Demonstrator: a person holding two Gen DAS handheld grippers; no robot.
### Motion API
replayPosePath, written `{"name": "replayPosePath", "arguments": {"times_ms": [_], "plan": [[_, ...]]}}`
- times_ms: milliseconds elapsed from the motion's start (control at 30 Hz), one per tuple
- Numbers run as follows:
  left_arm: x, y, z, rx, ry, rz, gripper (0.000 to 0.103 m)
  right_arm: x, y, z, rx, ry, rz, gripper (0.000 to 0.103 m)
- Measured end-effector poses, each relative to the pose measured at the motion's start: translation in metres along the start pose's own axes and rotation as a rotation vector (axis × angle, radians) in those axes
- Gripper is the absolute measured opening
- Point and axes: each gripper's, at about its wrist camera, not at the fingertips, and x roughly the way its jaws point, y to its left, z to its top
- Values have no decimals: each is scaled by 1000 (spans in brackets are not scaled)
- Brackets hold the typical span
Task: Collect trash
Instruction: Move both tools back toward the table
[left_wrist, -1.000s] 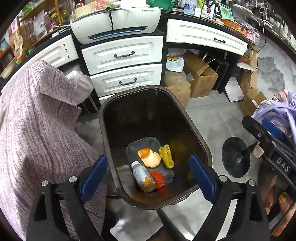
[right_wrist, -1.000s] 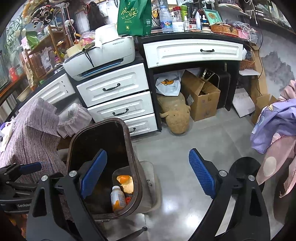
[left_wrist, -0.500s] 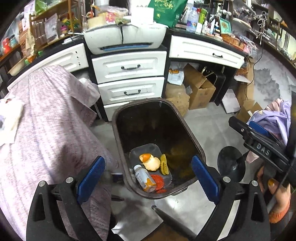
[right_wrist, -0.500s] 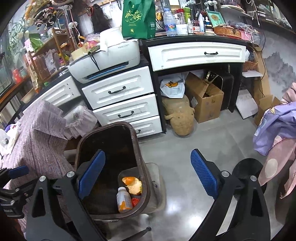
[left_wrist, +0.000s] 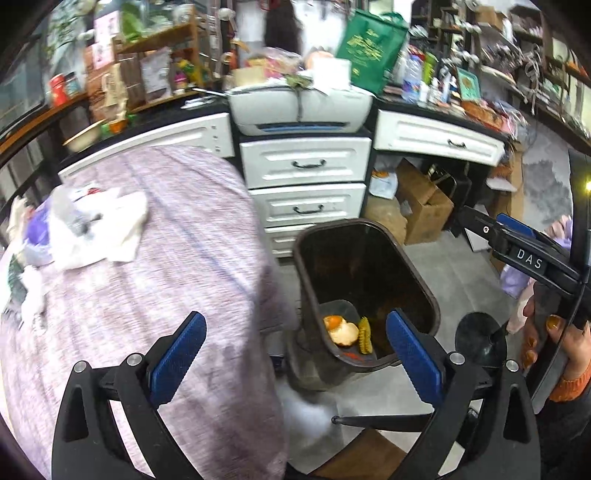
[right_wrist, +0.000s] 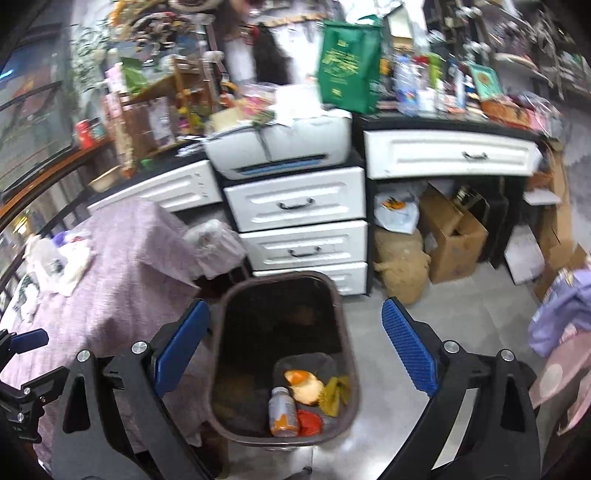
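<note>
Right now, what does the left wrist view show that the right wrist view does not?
Only the left wrist view shows the person's hand holding the other hand-held gripper.
Only the right wrist view shows the small bottle lying in the trash bin.
Both show the bin, the orange peel, the white drawers and the purple tablecloth.

Trash bin (right_wrist: 347, 325): dark brown plastic, glossy inside. Bench cover (left_wrist: 155, 295): mauve woven cloth, matt, rough. Floor (right_wrist: 476, 314): grey, polished, reflective. Drawers (left_wrist: 304, 164): white, semi-gloss. Boxes (right_wrist: 454, 236): brown cardboard, matt.
</note>
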Motion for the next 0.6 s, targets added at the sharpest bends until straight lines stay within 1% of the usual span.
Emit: {"name": "replayPosePath", "arguments": {"times_ms": [300,433,600], "plan": [[-38,65,-21,-105,-45,105,97,-3,91,8,-163,7,172,94],[-53,104,-34,-171,-54,166,97,-1,130,7,-230,39,254,94],[-68,147,-54,-238,-58,234,97,-3,167,8,-298,58,321,94]]}}
